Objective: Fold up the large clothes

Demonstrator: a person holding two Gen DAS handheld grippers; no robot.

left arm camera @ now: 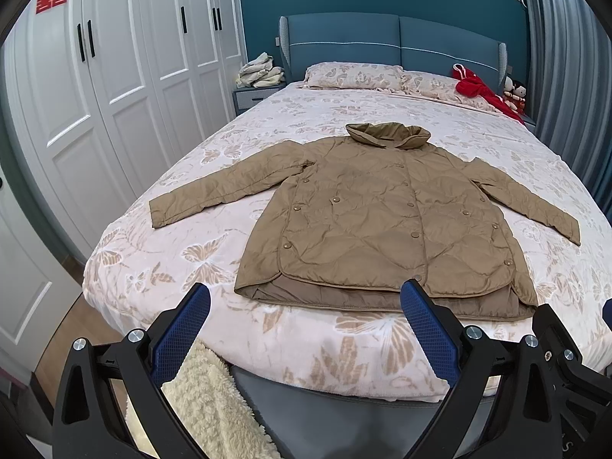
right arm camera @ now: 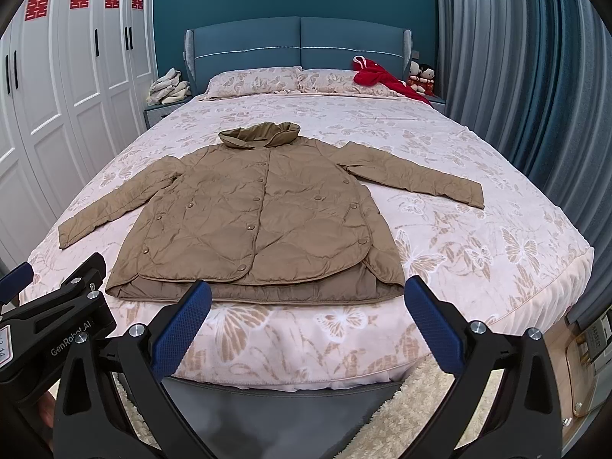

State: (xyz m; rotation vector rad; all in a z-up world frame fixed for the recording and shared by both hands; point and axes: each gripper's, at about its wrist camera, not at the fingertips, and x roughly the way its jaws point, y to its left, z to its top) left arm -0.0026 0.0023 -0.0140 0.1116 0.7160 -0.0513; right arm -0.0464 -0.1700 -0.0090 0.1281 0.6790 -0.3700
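Note:
A brown quilted jacket (left arm camera: 367, 218) lies flat and face up on the bed (left arm camera: 214, 244), buttoned, with both sleeves spread out to the sides and the collar toward the headboard. It also shows in the right wrist view (right arm camera: 260, 222). My left gripper (left arm camera: 306, 302) is open and empty, held just off the foot of the bed in front of the jacket's hem. My right gripper (right arm camera: 308, 298) is open and empty, also at the foot of the bed before the hem. The left gripper (right arm camera: 15, 283) shows at the left edge of the right wrist view.
The bed has a pink floral cover (right arm camera: 478, 237) and two pillows (right arm camera: 252, 80). A red garment (right arm camera: 382, 80) lies at the far right by the headboard. White wardrobes (left arm camera: 95, 95) stand left. A cream fluffy rug (left arm camera: 206, 413) lies on the floor.

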